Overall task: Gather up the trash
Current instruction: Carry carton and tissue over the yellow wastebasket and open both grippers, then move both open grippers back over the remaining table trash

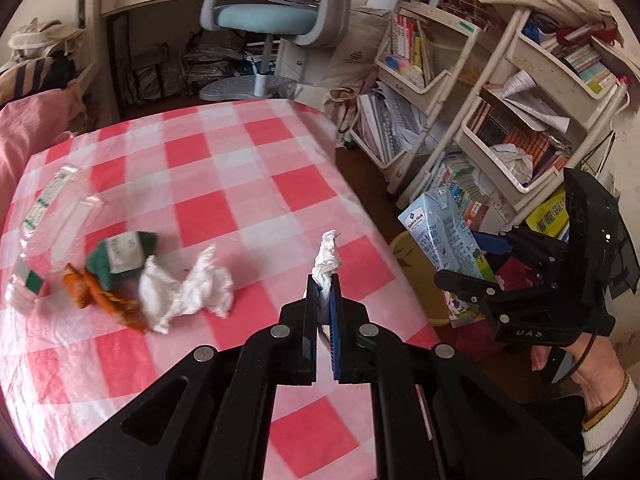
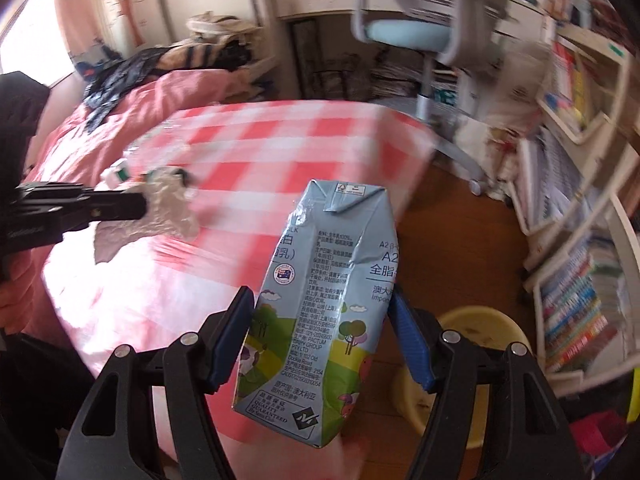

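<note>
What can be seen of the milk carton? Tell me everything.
The milk carton is a light blue paperboard box, dented and creased, printed with Chinese text, cartoon trees and meadow. It tilts with its folded top away from the camera, clamped at its sides between the blue-padded jaws of the right gripper, held in the air beside the checked table, above a yellow bin.

Both grippers are matte black plastic: the left gripper shows silver round rivets along its angled linkage arms and one blue ribbed pad facing a black one. The right gripper wears blue ribbed pads too. The hand shows a cream knitted cuff with a mustard stripe.
</note>
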